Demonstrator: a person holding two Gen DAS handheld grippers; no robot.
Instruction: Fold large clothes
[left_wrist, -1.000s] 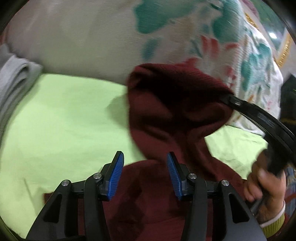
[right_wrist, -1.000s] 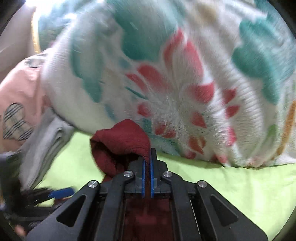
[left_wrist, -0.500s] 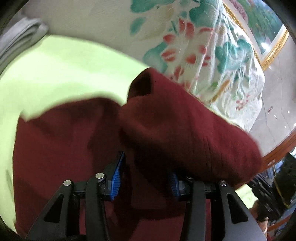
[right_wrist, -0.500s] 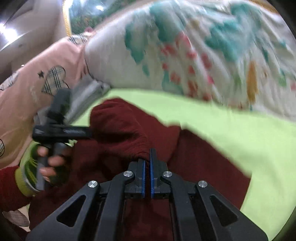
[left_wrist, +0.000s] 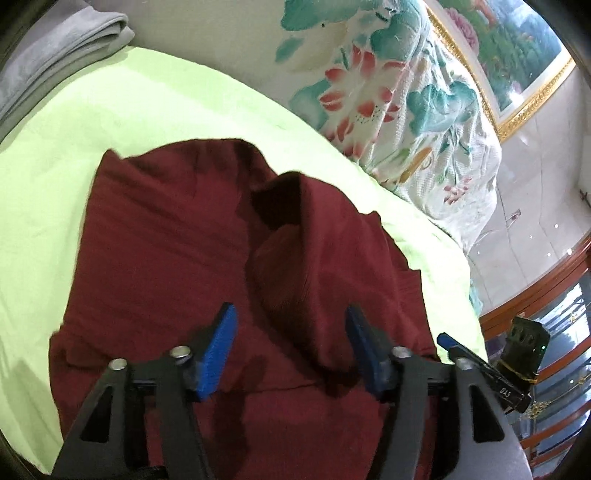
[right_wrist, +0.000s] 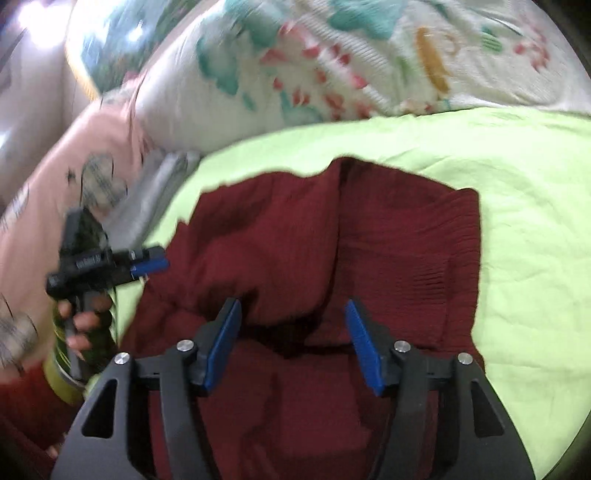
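Jaws on our left gripper (left_wrist: 290, 341) have just been opening and stand wide, its blue pads clear of the dark red knit garment (left_wrist: 166, 266) beneath, with a raised fold of that cloth lying loose between them. Our right gripper (right_wrist: 291, 341) has likewise just been opening and holds nothing, parted over the same garment, which lies spread and partly folded on the lime-green sheet (right_wrist: 517, 206). Beyond it we see a floral quilt (left_wrist: 413, 103) and folded grey cloth (left_wrist: 55, 55).
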